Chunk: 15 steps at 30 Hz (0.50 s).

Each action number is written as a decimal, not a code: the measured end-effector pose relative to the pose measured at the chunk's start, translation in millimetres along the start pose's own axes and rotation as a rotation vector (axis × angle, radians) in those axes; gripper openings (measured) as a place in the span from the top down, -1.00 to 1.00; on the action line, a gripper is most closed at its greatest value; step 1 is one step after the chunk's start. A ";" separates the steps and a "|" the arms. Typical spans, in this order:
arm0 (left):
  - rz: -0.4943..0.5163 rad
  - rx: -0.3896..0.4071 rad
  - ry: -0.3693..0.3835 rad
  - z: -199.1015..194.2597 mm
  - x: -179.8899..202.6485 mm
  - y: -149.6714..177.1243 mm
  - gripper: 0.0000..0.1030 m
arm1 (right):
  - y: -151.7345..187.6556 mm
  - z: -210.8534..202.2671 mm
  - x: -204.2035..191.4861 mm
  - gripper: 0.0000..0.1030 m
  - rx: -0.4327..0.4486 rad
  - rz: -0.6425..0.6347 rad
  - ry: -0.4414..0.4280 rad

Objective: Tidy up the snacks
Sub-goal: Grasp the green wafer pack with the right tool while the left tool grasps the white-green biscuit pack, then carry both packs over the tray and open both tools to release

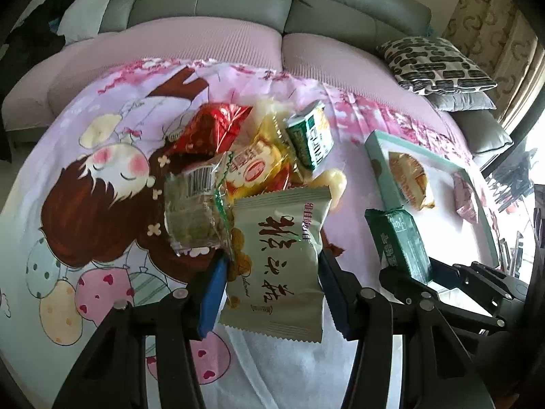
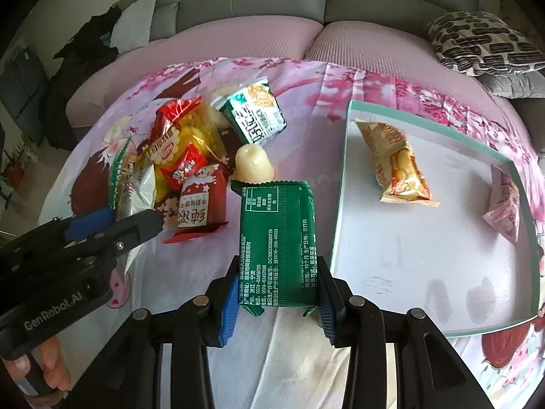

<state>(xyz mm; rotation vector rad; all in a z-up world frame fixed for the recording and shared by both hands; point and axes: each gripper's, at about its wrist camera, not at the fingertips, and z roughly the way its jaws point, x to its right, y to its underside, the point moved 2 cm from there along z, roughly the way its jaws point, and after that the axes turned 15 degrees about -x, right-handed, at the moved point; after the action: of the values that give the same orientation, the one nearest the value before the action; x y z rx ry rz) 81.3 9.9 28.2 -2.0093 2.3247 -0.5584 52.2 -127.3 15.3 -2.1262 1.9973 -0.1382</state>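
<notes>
Both grippers loaded up – one snack packet each, over the cartoon-print cloth [image 1: 85, 184].

The left gripper [image 1: 270, 293] has its blue pads pinched onto a pale green-grey packet [image 1: 279, 259] with dark brush lettering, and the rest of the snack pile [image 1: 238, 156] sits just ahead of its tips. Off to its right, the right gripper [image 2: 276, 293] is clamped on a dark green packet [image 2: 277, 238], printed back facing the camera. To the right of that gripper is the teal-rimmed tray [image 2: 340, 211], already holding an orange-gold packet [image 2: 395, 160] and a pink one [image 2: 504, 211] further right – a pale jelly cup [image 2: 253, 165] sits just past the green packet's far end.
</notes>
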 end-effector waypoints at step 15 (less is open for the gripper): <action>0.065 0.057 -0.011 -21.6 25.4 -5.4 -0.07 | 5.7 -21.5 18.5 0.18 0.042 0.040 -0.019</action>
<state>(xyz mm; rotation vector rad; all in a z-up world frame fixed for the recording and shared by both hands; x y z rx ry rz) 76.8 -9.6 55.5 -1.9001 2.3306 -0.6013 43.3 -148.1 33.4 -2.0534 2.0066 -0.1519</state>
